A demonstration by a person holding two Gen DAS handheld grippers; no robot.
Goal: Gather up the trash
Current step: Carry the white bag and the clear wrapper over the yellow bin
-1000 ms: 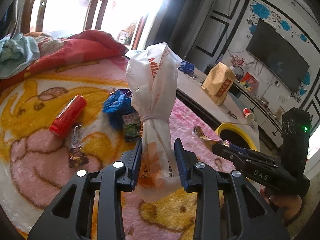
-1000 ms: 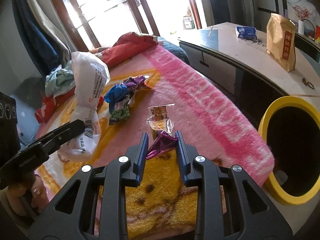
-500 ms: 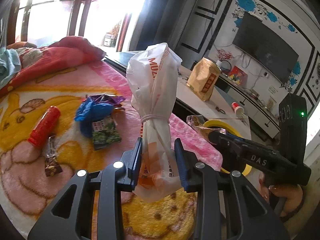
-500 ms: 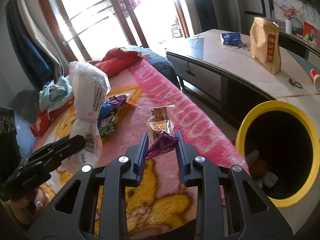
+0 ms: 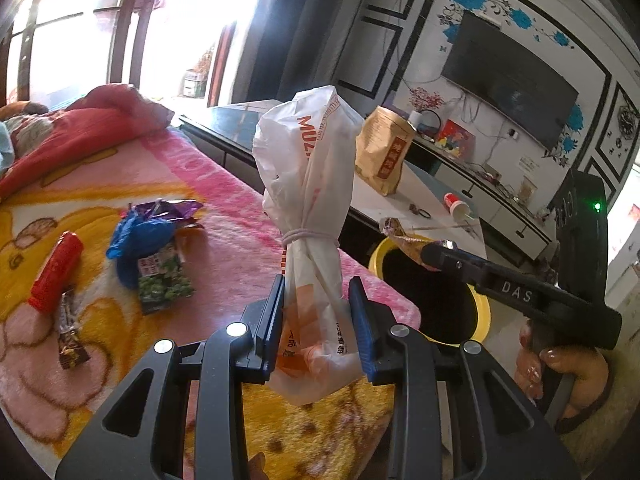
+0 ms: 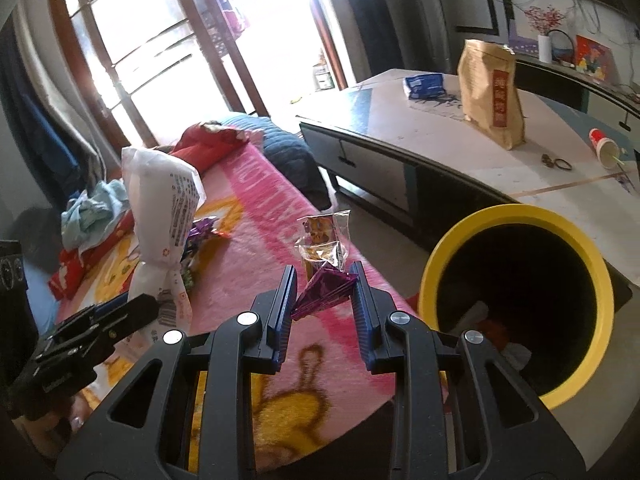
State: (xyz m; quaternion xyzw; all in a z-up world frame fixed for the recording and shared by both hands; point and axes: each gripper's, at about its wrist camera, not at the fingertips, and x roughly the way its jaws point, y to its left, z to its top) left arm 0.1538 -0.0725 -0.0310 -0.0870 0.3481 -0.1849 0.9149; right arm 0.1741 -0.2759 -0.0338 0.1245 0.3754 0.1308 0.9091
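My left gripper (image 5: pixel 316 300) is shut on a white plastic bag (image 5: pixel 310 184) tied with a rubber band, held upright above the bed's near corner. My right gripper (image 6: pixel 324 284) is shut on a purple foil wrapper (image 6: pixel 322 290), with a clear snack wrapper (image 6: pixel 326 236) sticking up from it. The yellow-rimmed bin (image 6: pixel 500 216) stands just right of the right gripper, dark inside with some trash at the bottom. In the left wrist view the right gripper (image 5: pixel 430 254) reaches over that bin (image 5: pixel 482 312). Still on the blanket lie a red tube (image 5: pixel 56 274), a blue bag (image 5: pixel 140 240), a green packet (image 5: pixel 166 282) and a dark candy wrapper (image 5: pixel 70 336).
The pink and yellow blanket (image 5: pixel 200 184) covers the bed. A low table (image 6: pixel 440 136) behind the bin carries a brown paper bag (image 6: pixel 492 92), a blue packet (image 6: pixel 424 86) and a red paper cup (image 6: pixel 604 146). Red bedding (image 5: pixel 80 128) is piled at the bed's far end.
Both grippers have swung rightward with their loads, toward the bed's corner. The yellow bin has come much nearer and larger in both views; the litter on the blanket has slid left.
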